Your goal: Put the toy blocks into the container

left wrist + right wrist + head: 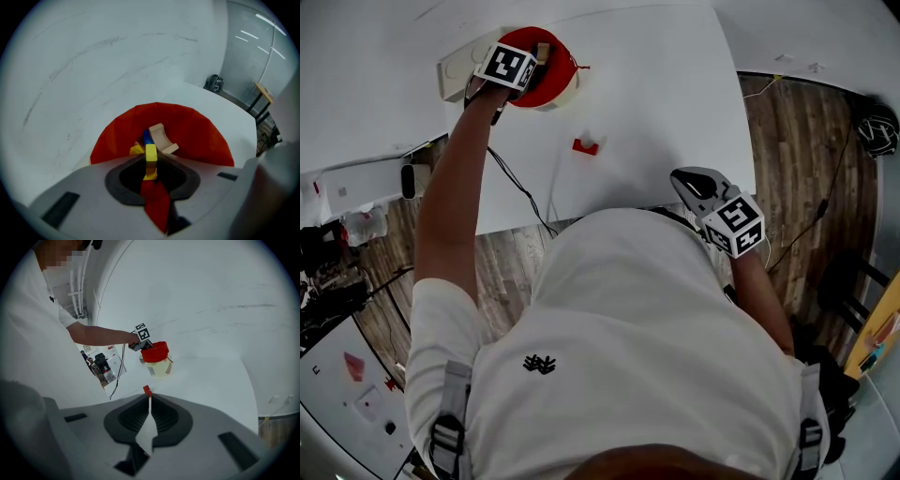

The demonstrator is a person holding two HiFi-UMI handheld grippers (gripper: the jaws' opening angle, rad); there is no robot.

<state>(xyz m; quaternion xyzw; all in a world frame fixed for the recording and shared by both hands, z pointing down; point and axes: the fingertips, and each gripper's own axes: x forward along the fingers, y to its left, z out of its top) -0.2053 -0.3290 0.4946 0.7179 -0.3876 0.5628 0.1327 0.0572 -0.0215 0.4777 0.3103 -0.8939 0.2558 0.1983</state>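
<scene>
Fingers of left gripper (151, 165) clamp half-hidden yellow block (150, 153); fingers of right gripper (149, 401) together.

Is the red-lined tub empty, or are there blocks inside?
Not empty: the tub holds a curved wooden block and a blue block.

In the head view the person's torso (647, 319) hid the near edge of the table (675, 94); the shape of the red block (585, 146) was too small to tell.
</scene>
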